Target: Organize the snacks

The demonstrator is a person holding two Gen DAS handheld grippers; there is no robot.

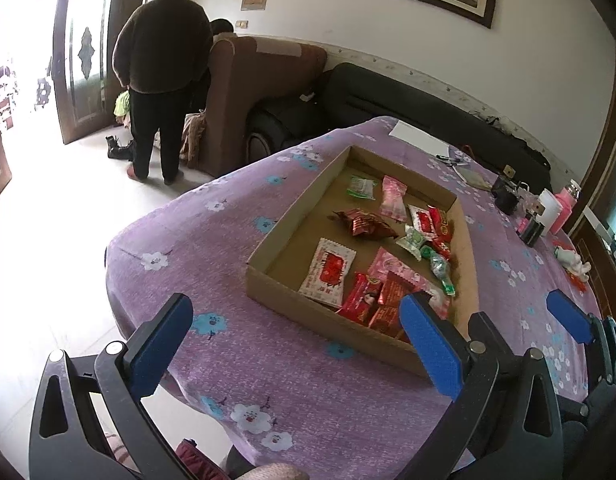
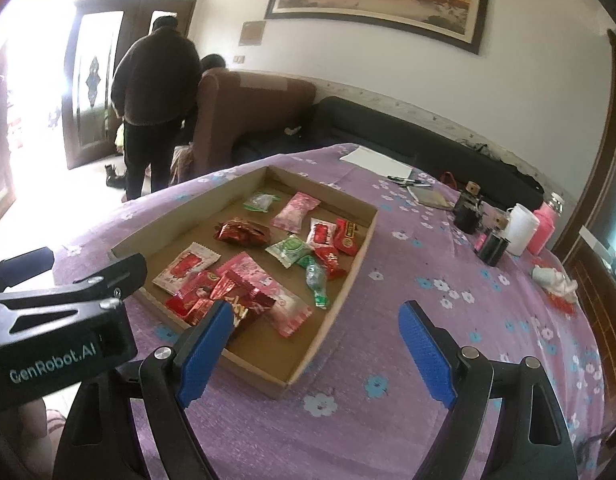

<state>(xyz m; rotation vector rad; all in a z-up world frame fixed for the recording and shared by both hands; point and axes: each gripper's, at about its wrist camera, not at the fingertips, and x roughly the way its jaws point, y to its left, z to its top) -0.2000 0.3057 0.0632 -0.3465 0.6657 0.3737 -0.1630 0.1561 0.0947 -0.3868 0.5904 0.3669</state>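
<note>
A shallow cardboard tray sits on the purple flowered tablecloth. It holds several wrapped snacks: red packets, pink packets, green ones and a white-and-red packet. My left gripper is open and empty, just short of the tray's near edge. My right gripper is open and empty over the tray's near right corner. The right gripper's blue pad also shows in the left wrist view.
At the table's far right stand dark jars, a white cup, a pink bottle, pens and a notebook, white paper. A person stands by a brown armchair beyond the table.
</note>
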